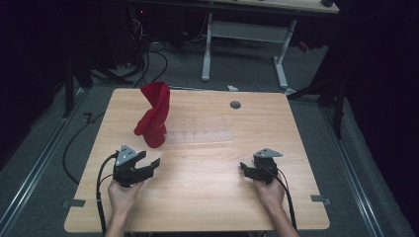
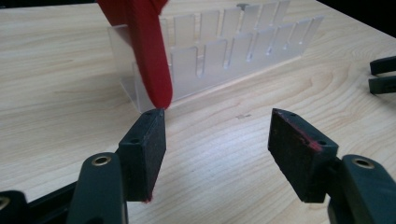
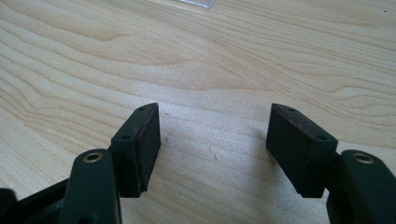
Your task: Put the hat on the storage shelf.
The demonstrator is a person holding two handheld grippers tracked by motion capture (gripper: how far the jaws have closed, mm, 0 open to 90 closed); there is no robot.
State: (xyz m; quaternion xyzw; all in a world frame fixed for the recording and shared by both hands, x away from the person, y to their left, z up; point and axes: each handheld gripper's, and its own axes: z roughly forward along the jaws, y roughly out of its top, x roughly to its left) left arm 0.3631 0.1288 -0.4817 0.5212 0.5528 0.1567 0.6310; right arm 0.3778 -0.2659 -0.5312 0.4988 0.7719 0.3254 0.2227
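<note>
Resting low near the front edge of the pale wooden bench (image 1: 207, 197), both tools sit in the person's hands with nothing between their jaws. The left hand-held gripper (image 1: 154, 164), toward the front left corner, has its jaws standing wide apart; in the left gripper view its black pads (image 2: 145, 151) frame bare wood, and the left pad's tip sits just short of the lower end of the red cloth, apart from it as far as I can tell. The right hand-held gripper (image 1: 244, 167), toward the front right corner, is likewise spread open over bare wood (image 3: 215, 154) and touches nothing.

Farther back, left of the bench's middle, the twisted red cloth (image 1: 154, 114) stands upright, apparently because it is draped over the left end of a clear slotted plastic rack (image 2: 233, 51) that props it up. The rack runs toward the right across the bench's middle, its other slots empty. The left tool seems poised to take the cloth's hanging end.
</note>
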